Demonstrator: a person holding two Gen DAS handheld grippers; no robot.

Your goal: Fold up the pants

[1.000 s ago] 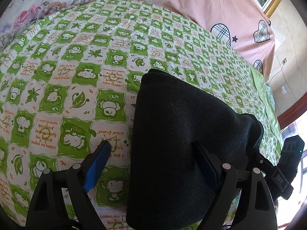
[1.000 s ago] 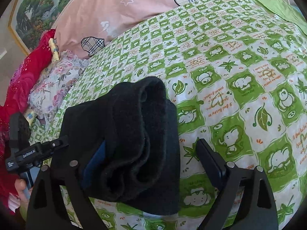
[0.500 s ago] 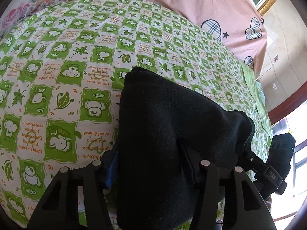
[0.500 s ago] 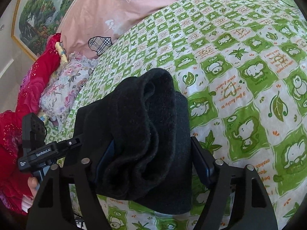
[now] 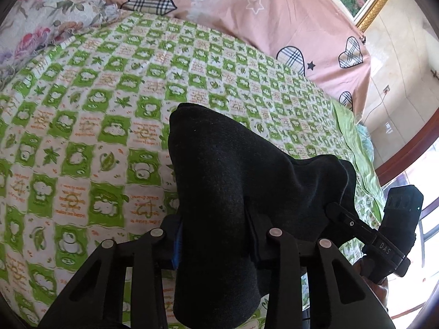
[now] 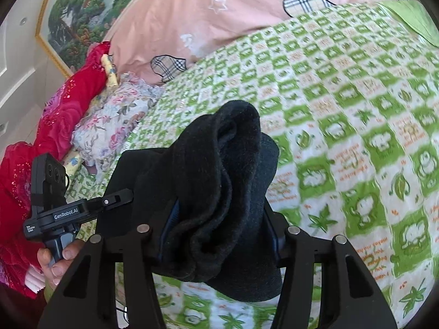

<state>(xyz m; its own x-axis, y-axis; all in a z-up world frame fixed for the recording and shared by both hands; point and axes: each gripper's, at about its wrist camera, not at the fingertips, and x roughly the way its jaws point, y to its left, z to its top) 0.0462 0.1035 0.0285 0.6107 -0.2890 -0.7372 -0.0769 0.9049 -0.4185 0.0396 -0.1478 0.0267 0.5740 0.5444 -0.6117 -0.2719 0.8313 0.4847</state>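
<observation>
We are gripping the black pants [image 5: 233, 192] with both tools at once, and we judge the reason to be that a bundle this thick would sag or spring open if only one end were carried. The left gripper [image 5: 216, 235] is sitting closed on one end of the bundle, its jaws pressing in from either side so that the smooth outer face of the cloth is rising straight ahead of the camera and hiding most of the gap. The right gripper [image 6: 222, 224] is likewise clamping shut on the opposite end, where the stacked layers are showing as rolled edges, which suggests to us that the folding is already far along. The pants are running between the two tools, just above the green checked bedsheet [image 5: 82, 137]; whether the underside is touching the sheet we cannot tell. Each tool is appearing at the edge of the other's view, so we are holding them close together, facing across the bundle. The pink pillow [image 6: 219, 22] and the floral cloth [image 6: 115, 120] are lying well apart from the pants, toward the head of the bed
</observation>
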